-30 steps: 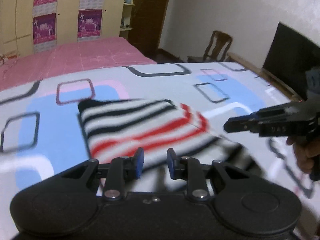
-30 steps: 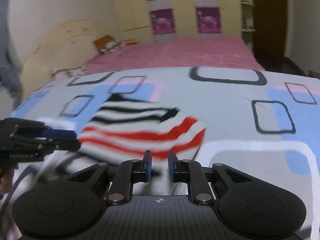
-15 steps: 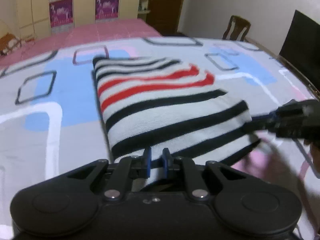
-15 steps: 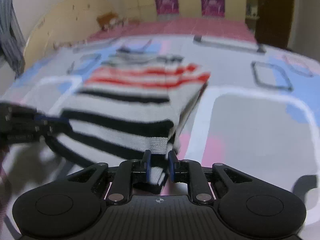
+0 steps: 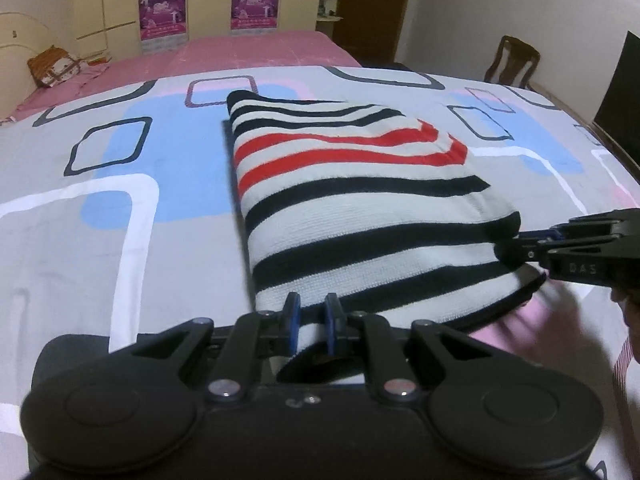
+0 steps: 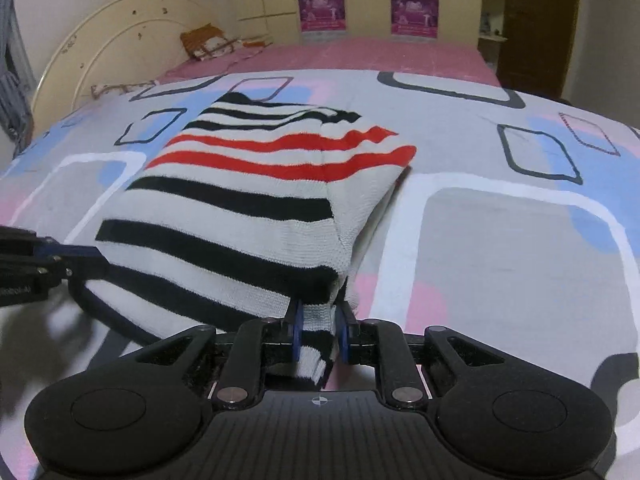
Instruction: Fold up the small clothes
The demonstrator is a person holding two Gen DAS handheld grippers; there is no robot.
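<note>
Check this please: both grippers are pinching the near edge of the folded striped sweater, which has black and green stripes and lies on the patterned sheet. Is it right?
Not quite. The stripes on the sweater are black and red, not green, as the left wrist view shows. The rest holds: the left gripper and the right gripper both pinch its near edge, and it lies on the patterned sheet.

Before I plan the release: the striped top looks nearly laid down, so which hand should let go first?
Probably the left gripper: its near corner of the striped top looks flatter. By the right gripper, layers still bunch and hang between the jaws.
</note>
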